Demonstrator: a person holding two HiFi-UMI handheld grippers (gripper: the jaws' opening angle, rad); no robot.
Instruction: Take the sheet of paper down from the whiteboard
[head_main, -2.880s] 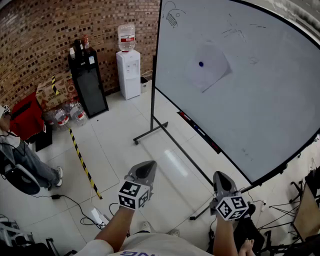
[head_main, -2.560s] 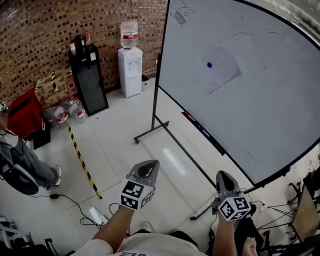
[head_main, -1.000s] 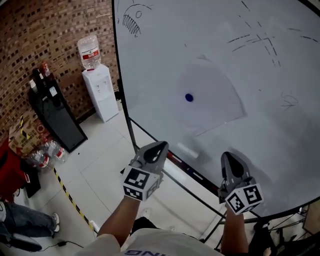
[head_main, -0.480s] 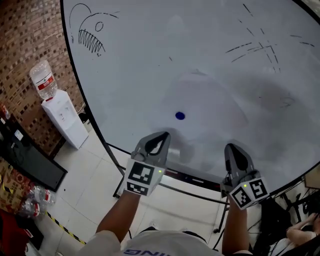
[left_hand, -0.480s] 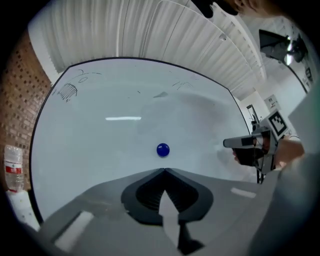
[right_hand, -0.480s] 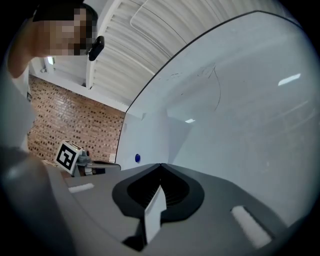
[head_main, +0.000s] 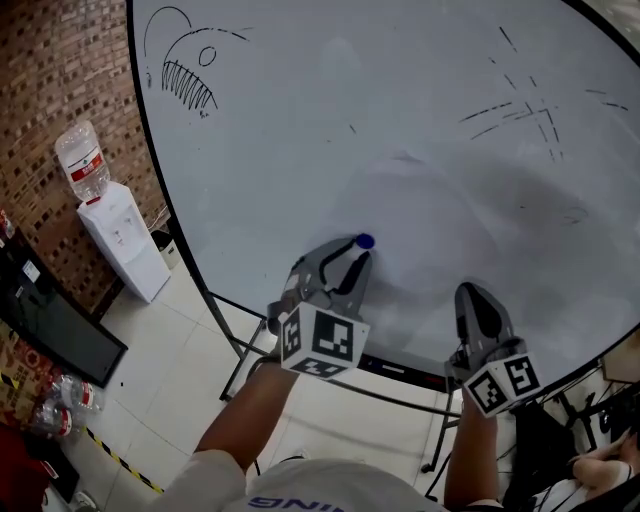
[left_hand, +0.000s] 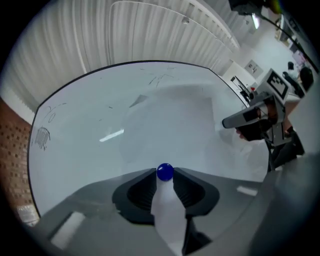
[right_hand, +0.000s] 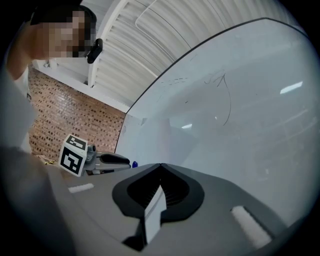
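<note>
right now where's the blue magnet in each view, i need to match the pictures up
Head view: the blue magnet sits at centre, just off the tip of the left gripper, whose fingers are opening.
Left gripper view: low centre, between the fingertips.
Right gripper view: a tiny blue dot at left, at the left gripper's tip.
Shared landmark: the whiteboard, behind the magnet in all three.
</note>
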